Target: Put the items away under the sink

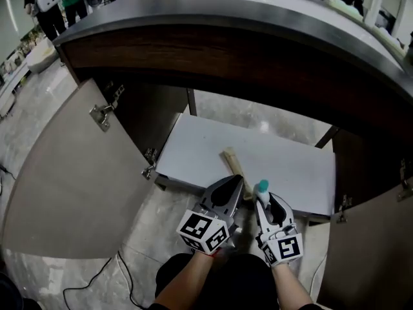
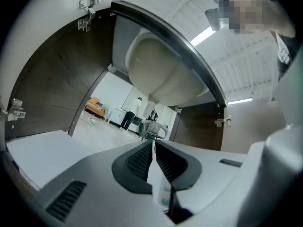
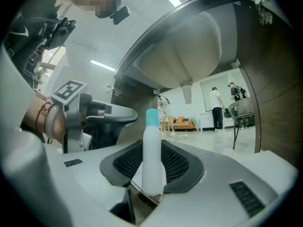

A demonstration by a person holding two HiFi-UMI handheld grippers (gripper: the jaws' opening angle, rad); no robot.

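**Two grippers at an open cabinet under a sink**

A white bottle (image 3: 152,160) with a teal cap is clamped upright in the right gripper (image 1: 263,200). The left gripper (image 1: 235,186) is closed almost fully on a thin flat item (image 2: 159,183), seen edge-on. Both are held over the white shelf (image 1: 293,166), below the basin (image 3: 184,56). The cabinet door (image 1: 71,173) is swung open.
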